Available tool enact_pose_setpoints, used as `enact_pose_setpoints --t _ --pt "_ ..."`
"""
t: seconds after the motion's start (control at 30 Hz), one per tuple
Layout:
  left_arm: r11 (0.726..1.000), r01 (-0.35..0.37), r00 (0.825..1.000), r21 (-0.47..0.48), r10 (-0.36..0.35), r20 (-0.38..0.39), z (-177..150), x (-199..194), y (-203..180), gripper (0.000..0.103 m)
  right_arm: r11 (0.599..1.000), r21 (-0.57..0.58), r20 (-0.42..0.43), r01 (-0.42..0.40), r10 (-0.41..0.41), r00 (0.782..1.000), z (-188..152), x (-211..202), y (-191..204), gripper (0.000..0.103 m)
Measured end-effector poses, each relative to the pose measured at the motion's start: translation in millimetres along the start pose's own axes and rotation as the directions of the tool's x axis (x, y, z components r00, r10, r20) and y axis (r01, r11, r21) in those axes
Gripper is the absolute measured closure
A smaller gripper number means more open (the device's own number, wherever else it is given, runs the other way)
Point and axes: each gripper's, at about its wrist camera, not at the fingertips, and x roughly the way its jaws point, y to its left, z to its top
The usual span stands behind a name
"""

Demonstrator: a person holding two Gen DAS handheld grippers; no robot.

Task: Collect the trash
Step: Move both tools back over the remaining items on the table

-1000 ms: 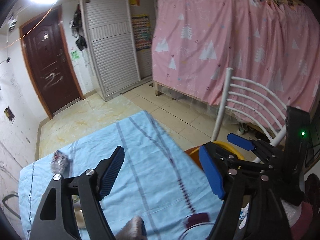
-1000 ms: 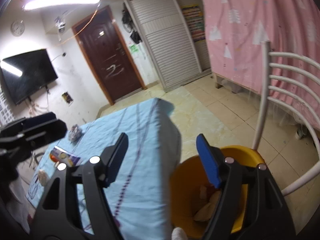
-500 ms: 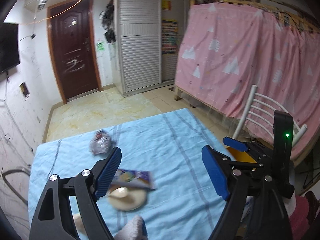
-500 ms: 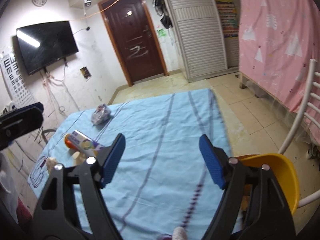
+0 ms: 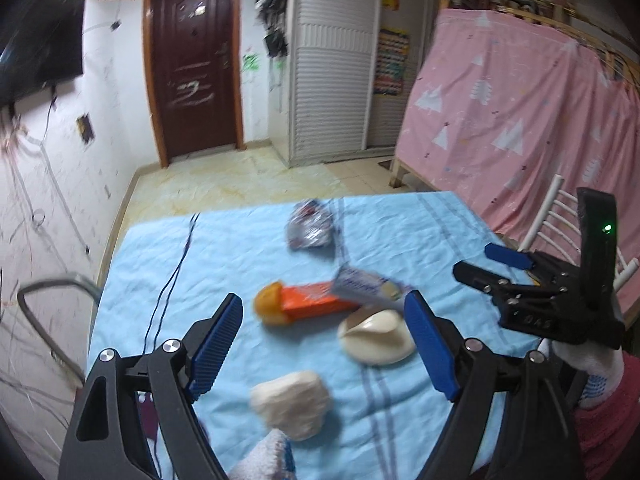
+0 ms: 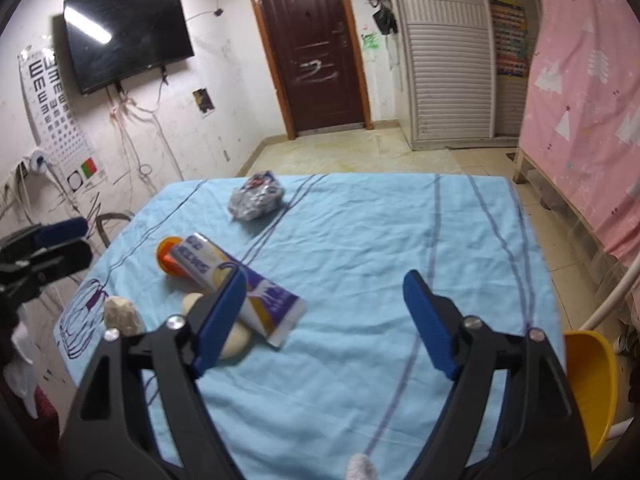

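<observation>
Two grippers released, nothing between the jaws; the right gripper's [image 6: 324,312] have just been opening. Left gripper [image 5: 324,340] is nearer: white wad [image 5: 290,404] just ahead, purple carton [image 6: 244,284] beyond, long axis slanting across the desk [image 6: 400,240].

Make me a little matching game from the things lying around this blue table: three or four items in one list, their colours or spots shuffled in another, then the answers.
Things:
1. crumpled foil wrapper
2. carton
3. bin
4. crumpled paper ball

Descriptions:
A. yellow, beside the table's right edge
B. silvery, farthest toward the door
C. off-white, nearest the left gripper
D. purple and white, lying over an orange tube

Pairs: 1-B, 2-D, 3-A, 4-C
</observation>
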Motion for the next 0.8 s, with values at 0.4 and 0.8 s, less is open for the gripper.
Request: enact_pose_setpoints --t 0.4,0.8 --pt "1.0 0.016 0.994 0.018 -0.014 -0.109 -35.5 31.1 21.9 0.026 0.992 -0.104 -0.062 -0.067 0.061 0.996 9.0 33.4 55.6 0.022" --pt "0.999 0.042 0.986 0.027 -0.037 -0.165 -54.7 58.8 27.4 0.029 0.985 -0.159 -0.133 -0.065 0.044 0.99 14.1 67.5 75.6 0.021"
